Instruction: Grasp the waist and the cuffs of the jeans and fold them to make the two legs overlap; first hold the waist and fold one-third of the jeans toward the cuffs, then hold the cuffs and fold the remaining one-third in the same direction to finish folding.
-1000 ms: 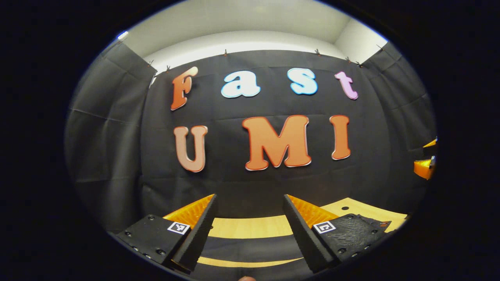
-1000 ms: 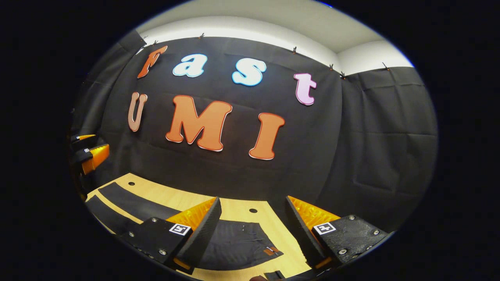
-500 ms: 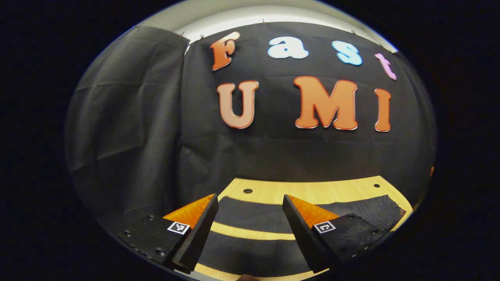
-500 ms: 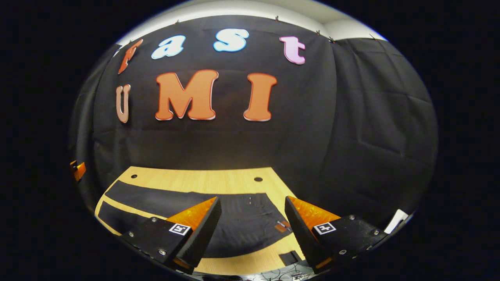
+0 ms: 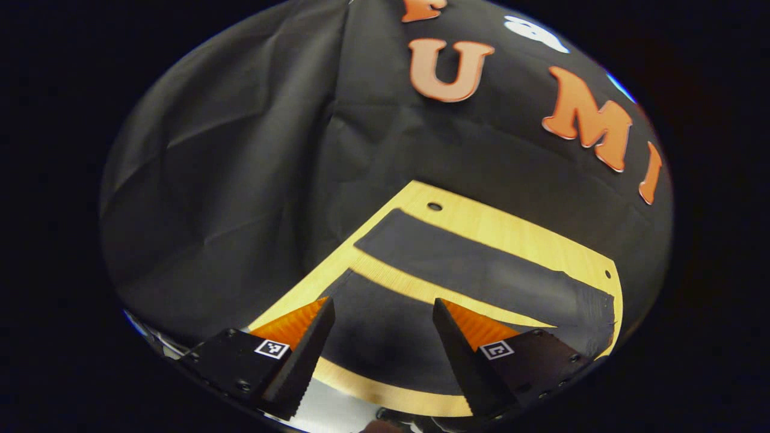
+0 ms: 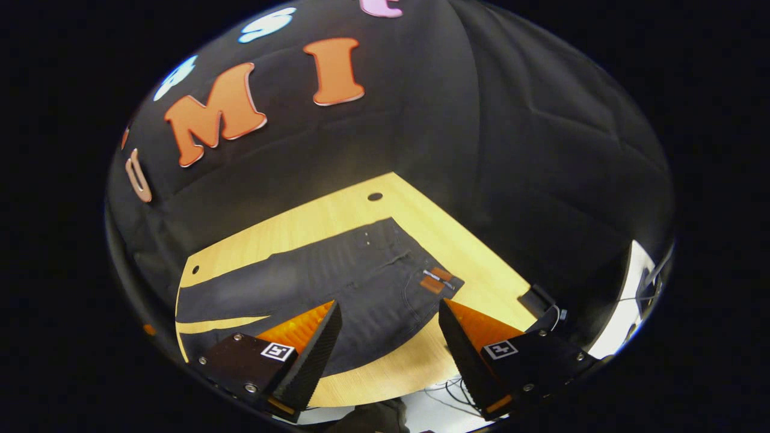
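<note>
Wooden table [image 6: 337, 219] under dark jeans [image 6: 337, 282] (legs spread flat)

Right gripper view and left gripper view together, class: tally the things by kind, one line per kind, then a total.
Dark grey denim jeans: 1
Light wooden table: 1
Two-finger grippers, left gripper and right gripper: 2
Total: 4
</note>
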A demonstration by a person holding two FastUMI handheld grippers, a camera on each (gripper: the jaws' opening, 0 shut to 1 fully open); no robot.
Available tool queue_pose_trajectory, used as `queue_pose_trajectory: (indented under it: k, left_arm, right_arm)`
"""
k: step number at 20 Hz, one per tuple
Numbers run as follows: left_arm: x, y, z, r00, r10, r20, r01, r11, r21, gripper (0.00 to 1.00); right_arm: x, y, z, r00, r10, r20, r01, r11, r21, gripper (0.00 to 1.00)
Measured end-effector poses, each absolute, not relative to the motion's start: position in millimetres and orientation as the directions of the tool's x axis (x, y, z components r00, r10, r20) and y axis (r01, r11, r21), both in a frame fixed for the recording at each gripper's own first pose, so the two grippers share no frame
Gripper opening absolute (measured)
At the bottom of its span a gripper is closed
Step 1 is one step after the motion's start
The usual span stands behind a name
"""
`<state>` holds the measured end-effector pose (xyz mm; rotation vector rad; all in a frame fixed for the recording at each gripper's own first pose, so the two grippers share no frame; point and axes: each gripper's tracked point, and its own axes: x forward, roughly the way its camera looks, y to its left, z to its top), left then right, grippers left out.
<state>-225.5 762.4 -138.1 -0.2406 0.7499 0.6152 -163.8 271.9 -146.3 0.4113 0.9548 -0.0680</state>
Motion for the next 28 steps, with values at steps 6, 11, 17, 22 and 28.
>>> queue_pose_trajectory:
  k: [6, 11, 17, 22, 28]
  left_arm:
    - [-254, 785, -209, 0.317, 0.292, -0.902, -0.775, 0.628, -0.069, 0.99]
    - [-280, 789, -255, 0.171, 0.186, -0.967, -0.883, 0.465, -0.067, 0.98]
    - [-290, 808, -291, 0.013, 0.074, -0.997, -0.933, 0.359, 0.015, 0.98]
    - [-286, 824, -308, -0.077, 0.073, -0.994, -0.933, 0.346, 0.098, 0.99]
    - [-283, 821, -317, -0.099, 0.072, -0.993, -0.944, 0.307, 0.116, 1.0]
  right_arm:
    - [-147, 278, -221, 0.412, 0.175, -0.894, 0.274, 0.912, 0.305, 0.98]
    - [-129, 275, -261, 0.304, 0.205, -0.93, 0.276, 0.916, 0.292, 0.98]
    - [-127, 282, -293, 0.182, 0.19, -0.965, 0.287, 0.928, 0.237, 0.98]
    - [-128, 288, -313, 0.118, 0.152, -0.981, 0.278, 0.943, 0.18, 0.98]
    - [-127, 286, -336, 0.057, 0.096, -0.994, 0.277, 0.955, 0.108, 0.98]
